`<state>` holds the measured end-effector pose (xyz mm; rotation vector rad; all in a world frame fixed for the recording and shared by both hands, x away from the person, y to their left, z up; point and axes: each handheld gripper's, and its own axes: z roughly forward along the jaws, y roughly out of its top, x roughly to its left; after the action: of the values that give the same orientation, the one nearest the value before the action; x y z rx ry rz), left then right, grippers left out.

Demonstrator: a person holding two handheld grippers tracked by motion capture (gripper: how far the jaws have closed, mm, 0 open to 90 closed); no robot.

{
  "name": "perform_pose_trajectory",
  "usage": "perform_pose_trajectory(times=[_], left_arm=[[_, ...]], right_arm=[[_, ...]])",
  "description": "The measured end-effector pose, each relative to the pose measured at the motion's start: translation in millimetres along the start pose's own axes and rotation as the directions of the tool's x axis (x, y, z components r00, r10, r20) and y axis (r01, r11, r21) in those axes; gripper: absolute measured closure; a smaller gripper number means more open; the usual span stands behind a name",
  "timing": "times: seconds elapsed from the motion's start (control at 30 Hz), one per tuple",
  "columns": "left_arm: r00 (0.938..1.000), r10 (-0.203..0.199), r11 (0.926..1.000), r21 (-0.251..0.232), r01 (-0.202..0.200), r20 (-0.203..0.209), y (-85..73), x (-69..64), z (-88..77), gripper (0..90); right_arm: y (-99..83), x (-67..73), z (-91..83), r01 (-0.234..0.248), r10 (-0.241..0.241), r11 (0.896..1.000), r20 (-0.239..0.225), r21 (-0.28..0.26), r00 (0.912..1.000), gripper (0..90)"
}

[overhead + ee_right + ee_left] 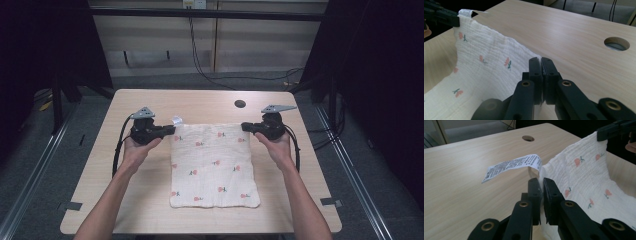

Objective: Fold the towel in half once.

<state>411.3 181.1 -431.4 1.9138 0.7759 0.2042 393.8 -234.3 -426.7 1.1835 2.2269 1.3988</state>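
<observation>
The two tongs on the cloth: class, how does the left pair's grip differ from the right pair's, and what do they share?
The left tongs pinch the cloth at its far left corner, where a printed care label sticks out; the right tongs pinch the far right corner, which has no label. The left tongs lie farther from the table's round hole than the right tongs. Both are shut on the cloth's far edge.

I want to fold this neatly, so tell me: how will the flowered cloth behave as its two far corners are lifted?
Probably floppy: the cloth sags in a curve between the left claw and right claw. Likely light, since thin crinkled fabric hangs from corner pinches alone. Its near edge lies on the table and may drag.
</observation>
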Motion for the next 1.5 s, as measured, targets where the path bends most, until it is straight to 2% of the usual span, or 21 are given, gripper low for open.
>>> perform_pose_trajectory(times=[0.13, 0.17, 0.23, 0.3, 0.37, 0.47, 0.5, 0.6, 0.7, 0.8, 0.83, 0.87, 0.9, 0.97, 1.2, 1.23, 1.3, 1.47, 1.5], left_arm=[[1.0, 0.005, 1.0, -0.002, -0.005, 0.004, -2.8, -3.3, -5.4, 85.1], [0.9999, -0.001, 1.0, 0.001, 0.001, 0.015, -6.1, -4.8, -6.2, 85.1], [0.9998, 0.013, 0.9991, 0.039, -0.014, 0.012, -15.3, -10.1, -5.3, 85.1], [0.9996, -0.003, 0.9997, 0.025, 0.002, 0.029, -19.0, -11.5, -9.7, 85.1], [0.9997, 0.014, 0.9996, 0.024, -0.014, 0.019, -19.6, -13.2, -15.6, 85.2], [0.9993, 0.023, 0.9995, 0.02, -0.023, 0.03, -19.0, -15.4, -22.9, 85.2], [0.9983, 0.048, 0.9986, 0.019, -0.049, 0.032, -18.0, -18.9, -27.9, 85.2], [0.9981, 0.046, 0.9989, 0.007, -0.046, 0.042, -18.8, -23.0, -31.3, 85.2], [0.9956, 0.079, 0.9966, 0.02, -0.08, 0.049, -19.6, -31.5, -34.8, 85.2], [0.9949, 0.081, 0.9965, 0.016, -0.082, 0.06, -18.8, -34.7, -37.2, 85.2], [0.9931, 0.102, 0.9943, 0.026, -0.104, 0.058, -17.6, -38.9, -39.9, 85.2], [0.9931, 0.102, 0.9943, 0.026, -0.104, 0.058, -17.6, -38.9, -39.9, 85.2], [0.9902, 0.126, 0.9907, 0.044, -0.129, 0.059, -15.7, -42.6, -41.8, 85.2], [0.9888, 0.136, 0.989, 0.051, -0.139, 0.062, -14.6, -45.9, -43.6, 85.2], [0.9884, 0.133, 0.989, 0.057, -0.137, 0.074, -20.6, -48.9, -45.3, 85.2], [0.9893, 0.12, 0.9889, 0.078, -0.127, 0.082, -26.6, -49.5, -44.2, 85.2], [0.9873, 0.133, 0.9845, 0.104, -0.141, 0.087, -31.1, -52.5, -44.0, 85.2], [0.9844, 0.143, 0.9832, 0.098, -0.154, 0.102, -34.3, -59.8, -50.6, 85.2], [0.985, 0.125, 0.9863, 0.093, -0.136, 0.119, -35.6, -59.3, -52.2, 85.2]], right_arm=[[-0.4, 3.3, -6.3, 0.001, -0.001, 1.0, -0.009, -0.013, 1.0, 87.5], [-6.1, 3.9, -7.5, -0.003, 0.003, 1.0, -0.012, -0.011, 0.9999, 87.4], [-11.3, 5.0, -9.4, -0.009, 0.009, 1.0, -0.014, -0.007, 0.9999, 87.5], [-15.9, 7.0, -13.2, -0.007, 0.006, 1.0, -0.025, -0.015, 0.9997, 87.5], [-19.1, 10.8, -17.2, 0.003, -0.003, 1.0, -0.031, -0.011, 0.9995, 87.5], [-21.6, 14.8, -22.0, 0.016, -0.016, 1.0, -0.037, -0.006, 0.9992, 87.5], [-22.5, 17.0, -25.3, 0.021, -0.021, 1.0, -0.042, -0.008, 0.9989, 87.5], [-23.2, 19.1, -28.9, 0.027, -0.027, 1.0, -0.05, -0.011, 0.9984, 87.5], [-28.5, 21.8, -34.2, 0.028, -0.029, 0.999, -0.05, -0.016, 0.9983, 87.5], [-30.6, 22.4, -37.6, 0.03, -0.031, 0.999, -0.053, -0.015, 0.9981, 87.5], [-32.6, 23.6, -42.5, 0.034, -0.034, 0.999, -0.055, -0.014, 0.9979, 87.5], [-32.6, 23.6, -42.5, 0.034, -0.034, 0.999, -0.055, -0.014, 0.9979, 87.5], [-34.1, 26.5, -46.1, 0.041, -0.042, 0.999, -0.056, -0.009, 0.9976, 87.5], [-35.0, 28.9, -48.5, 0.05, -0.05, 0.999, -0.057, -0.006, 0.9971, 87.6], [-35.9, 34.4, -55.2, 0.063, -0.064, 0.998, -0.066, -0.009, 0.9958, 87.5], [-38.9, 35.3, -55.4, 0.065, -0.065, 0.998, -0.072, -0.003, 0.9953, 87.5], [-43.8, 37.5, -54.8, 0.075, -0.074, 0.997, -0.077, 0.014, 0.9943, 87.6], [-49.9, 46.0, -58.6, 0.1, -0.097, 0.994, -0.079, 0.033, 0.9921, 87.6], [-49.8, 47.1, -60.4, 0.105, -0.101, 0.994, -0.082, 0.034, 0.9915, 87.6]])
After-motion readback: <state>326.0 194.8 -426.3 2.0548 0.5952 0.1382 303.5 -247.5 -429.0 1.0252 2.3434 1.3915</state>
